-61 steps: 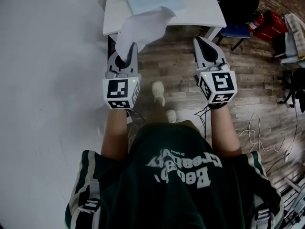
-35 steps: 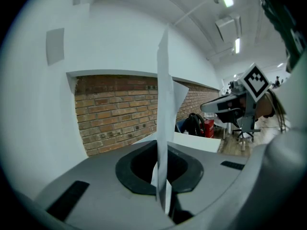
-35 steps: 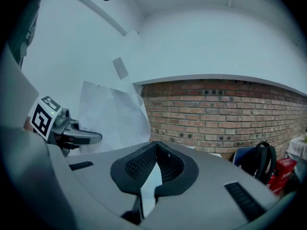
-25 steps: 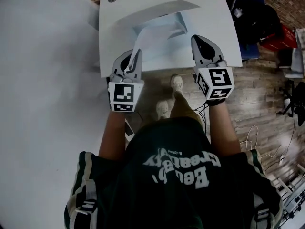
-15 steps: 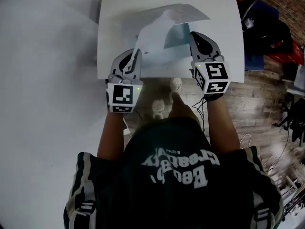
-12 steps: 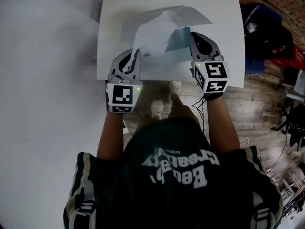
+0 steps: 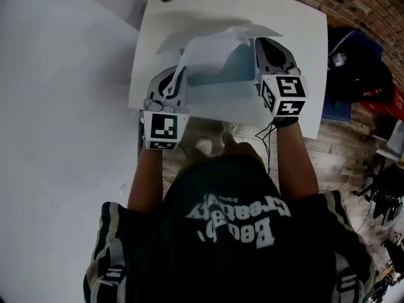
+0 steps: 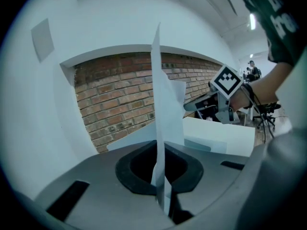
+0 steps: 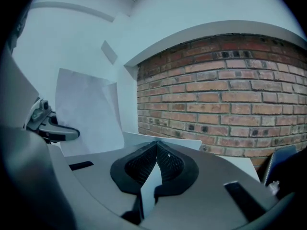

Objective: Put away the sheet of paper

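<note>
A white rectangular table [image 7: 290, 17] carries a shallow pale-blue tray [image 7: 237, 68]. Above it stands the white sheet of paper [image 7: 208, 49], its lower corner clamped in the left gripper [image 7: 178, 74]. The right gripper [image 7: 268, 43], just beside the sheet, is closed, seemingly on nothing.

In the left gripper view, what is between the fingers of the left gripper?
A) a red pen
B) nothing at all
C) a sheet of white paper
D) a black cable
C: the left gripper is shut on the sheet of paper, which rises edge-on from between its fingers.
</note>
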A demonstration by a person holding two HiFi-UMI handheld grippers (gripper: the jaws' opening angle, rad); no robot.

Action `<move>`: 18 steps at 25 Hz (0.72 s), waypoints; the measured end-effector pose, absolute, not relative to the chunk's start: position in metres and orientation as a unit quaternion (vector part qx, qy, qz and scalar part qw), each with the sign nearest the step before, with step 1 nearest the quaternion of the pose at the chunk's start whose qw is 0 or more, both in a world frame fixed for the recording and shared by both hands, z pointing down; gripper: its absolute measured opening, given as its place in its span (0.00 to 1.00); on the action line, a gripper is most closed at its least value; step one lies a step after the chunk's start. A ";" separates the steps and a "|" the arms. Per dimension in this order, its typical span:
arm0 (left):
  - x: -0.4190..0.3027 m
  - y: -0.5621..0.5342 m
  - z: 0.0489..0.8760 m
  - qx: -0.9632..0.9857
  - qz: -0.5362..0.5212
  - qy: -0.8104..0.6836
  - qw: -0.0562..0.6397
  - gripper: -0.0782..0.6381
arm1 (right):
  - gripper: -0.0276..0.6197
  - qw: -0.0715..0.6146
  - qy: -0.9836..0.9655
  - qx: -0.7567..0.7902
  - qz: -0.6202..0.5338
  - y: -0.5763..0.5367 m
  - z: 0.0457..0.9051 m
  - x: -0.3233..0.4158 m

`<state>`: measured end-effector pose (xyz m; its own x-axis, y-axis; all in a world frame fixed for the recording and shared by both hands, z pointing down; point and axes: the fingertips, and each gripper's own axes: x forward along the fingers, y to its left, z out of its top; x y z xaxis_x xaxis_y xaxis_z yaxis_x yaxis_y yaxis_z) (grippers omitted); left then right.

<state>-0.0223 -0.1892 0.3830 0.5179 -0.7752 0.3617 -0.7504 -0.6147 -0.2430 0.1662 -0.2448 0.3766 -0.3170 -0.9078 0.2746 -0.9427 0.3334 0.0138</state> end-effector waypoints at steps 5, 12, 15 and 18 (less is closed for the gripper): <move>-0.018 -0.200 0.370 -0.859 -0.229 0.456 0.051 0.11 | 0.04 0.110 -0.817 0.563 0.054 -0.267 0.359 0.174; -0.024 -0.221 0.363 -0.843 -0.244 0.472 0.077 0.11 | 0.04 0.112 -0.823 0.556 0.037 -0.289 0.347 0.175; -0.027 -0.233 0.366 -0.840 -0.261 0.468 0.089 0.11 | 0.04 0.112 -0.821 0.559 0.036 -0.294 0.346 0.173; -0.029 -0.247 0.370 -0.840 -0.278 0.454 0.102 0.11 | 0.04 0.113 -0.815 0.567 0.037 -0.298 0.346 0.173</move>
